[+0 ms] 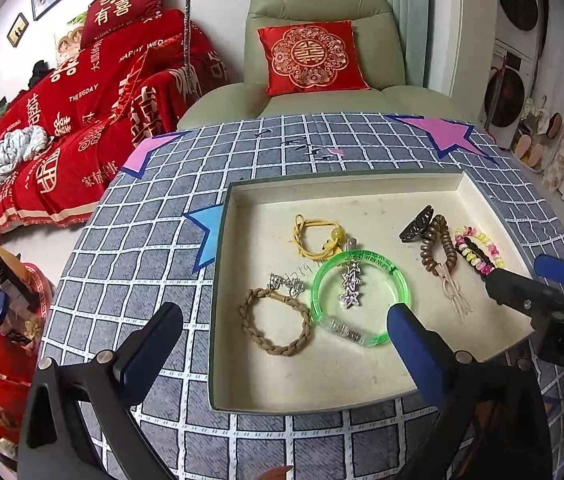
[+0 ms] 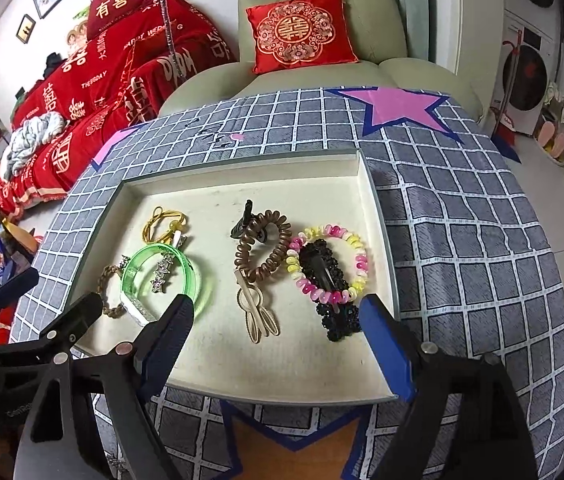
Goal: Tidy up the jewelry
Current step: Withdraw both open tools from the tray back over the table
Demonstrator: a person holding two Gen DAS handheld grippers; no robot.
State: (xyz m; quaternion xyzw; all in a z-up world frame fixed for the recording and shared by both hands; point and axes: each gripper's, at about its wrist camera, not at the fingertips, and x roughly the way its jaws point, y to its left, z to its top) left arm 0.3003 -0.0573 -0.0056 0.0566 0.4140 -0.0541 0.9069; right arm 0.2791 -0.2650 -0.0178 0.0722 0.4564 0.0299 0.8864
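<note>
One shallow tray (image 2: 374, 200) holds one green bangle (image 2: 197, 280), one braided bracelet (image 1: 273, 344), one yellow cord (image 1: 314, 236), one brown coil tie (image 2: 269, 256), one pink-and-yellow bead bracelet (image 2: 356, 256), two black clips (image 2: 334, 312), and two rhinestone pieces (image 1: 350, 288).

Glossy translucent plastic bangle (image 1: 362, 296), braided matt cord bracelet (image 1: 275, 322), matt paper-lined tray (image 1: 322, 376), woven checked cloth (image 1: 141, 240).

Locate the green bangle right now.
The green bangle lies in the tray, left of centre in both wrist views, beside the braided bracelet, with a sparkly star clip lying inside its ring.
</note>
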